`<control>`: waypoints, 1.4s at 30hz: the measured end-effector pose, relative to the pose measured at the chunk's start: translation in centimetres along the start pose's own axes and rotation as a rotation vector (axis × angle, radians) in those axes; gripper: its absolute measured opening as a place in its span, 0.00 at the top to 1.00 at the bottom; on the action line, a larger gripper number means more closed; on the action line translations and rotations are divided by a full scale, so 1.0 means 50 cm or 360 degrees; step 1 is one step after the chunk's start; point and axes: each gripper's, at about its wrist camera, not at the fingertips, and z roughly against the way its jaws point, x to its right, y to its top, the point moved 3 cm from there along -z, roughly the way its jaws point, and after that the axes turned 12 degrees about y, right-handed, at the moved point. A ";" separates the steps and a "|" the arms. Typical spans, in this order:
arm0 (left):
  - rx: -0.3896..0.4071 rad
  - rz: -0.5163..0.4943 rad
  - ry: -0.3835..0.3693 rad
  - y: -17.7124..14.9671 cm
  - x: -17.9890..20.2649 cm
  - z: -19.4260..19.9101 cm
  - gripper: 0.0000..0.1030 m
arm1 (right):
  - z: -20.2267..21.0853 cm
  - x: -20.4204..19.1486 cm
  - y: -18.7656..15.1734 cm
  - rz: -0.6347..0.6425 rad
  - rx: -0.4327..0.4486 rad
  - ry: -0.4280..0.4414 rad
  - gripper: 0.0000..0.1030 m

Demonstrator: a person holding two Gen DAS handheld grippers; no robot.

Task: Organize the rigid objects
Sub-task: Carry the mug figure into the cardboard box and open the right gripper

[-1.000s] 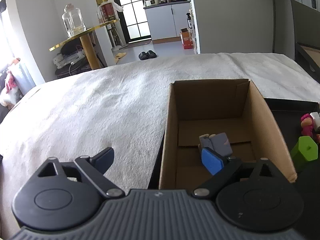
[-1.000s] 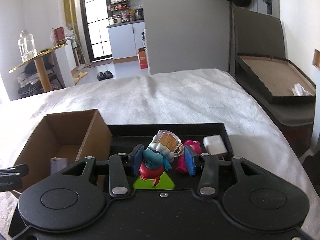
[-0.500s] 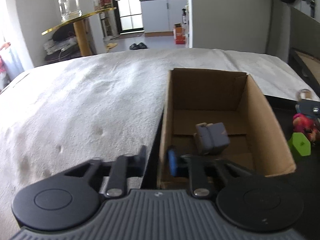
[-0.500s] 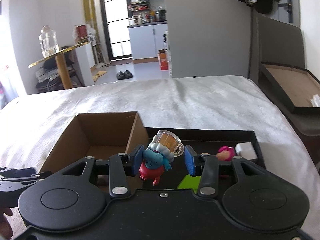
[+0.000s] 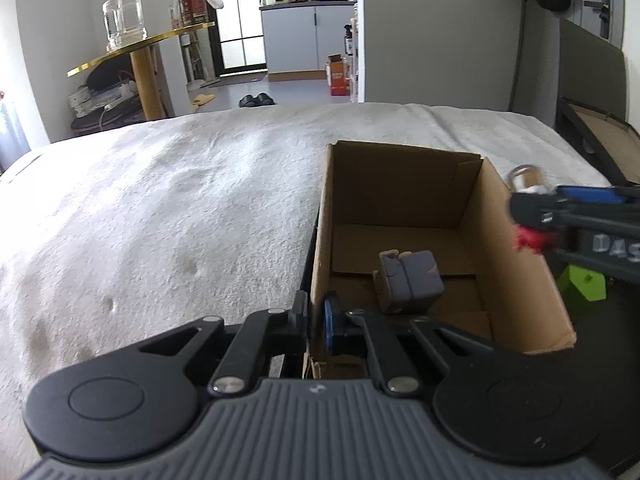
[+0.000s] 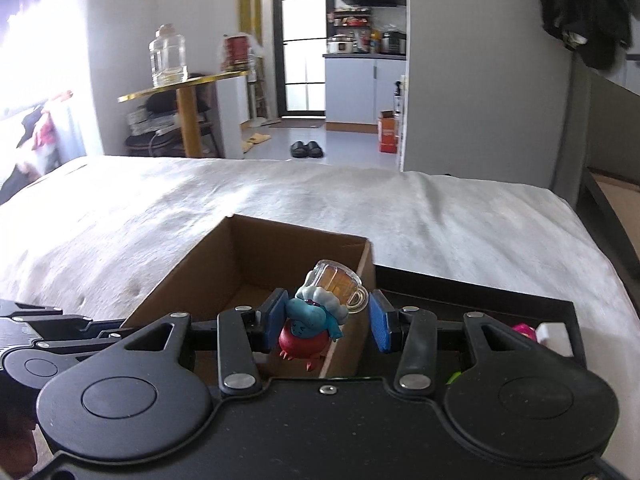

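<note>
An open cardboard box (image 5: 400,200) sits on the white bedspread with a grey block (image 5: 412,280) lying on its floor. My left gripper (image 5: 316,320) is shut on the box's near left wall, one pad outside and the blue pad inside. My right gripper (image 6: 328,320) is shut on a toy figure (image 6: 312,312), a blue creature with a red base and a small beer mug. It hangs above the box's right wall (image 6: 360,264), at the edge of the black tray (image 6: 480,296).
On the tray lie a green block (image 5: 582,284), a pink toy (image 6: 524,330) and a white block (image 6: 554,332). The bedspread (image 5: 180,208) stretches left and beyond the box. A dark framed board (image 5: 600,140) leans at the far right.
My left gripper has closed from wide open onto the box's left wall. My right gripper has carried the toy figure leftward from above the tray to the box's right wall.
</note>
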 end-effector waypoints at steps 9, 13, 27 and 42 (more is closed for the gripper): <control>-0.0013 -0.0025 -0.0024 -0.009 -0.016 0.001 0.93 | -0.028 -0.024 0.001 0.0082 -0.0078 -0.0015 0.51; -0.0031 0.0000 0.0008 -0.004 -0.021 -0.001 0.92 | -0.008 -0.015 -0.009 0.0020 -0.0071 -0.0020 0.50; -0.0049 -0.0006 0.0171 0.011 -0.006 0.014 0.67 | 0.049 0.060 -0.049 -0.0145 -0.0087 -0.0112 0.44; -0.0051 -0.0084 0.0267 0.022 0.040 0.029 0.11 | 0.082 0.136 -0.081 -0.0310 -0.0057 -0.0173 0.22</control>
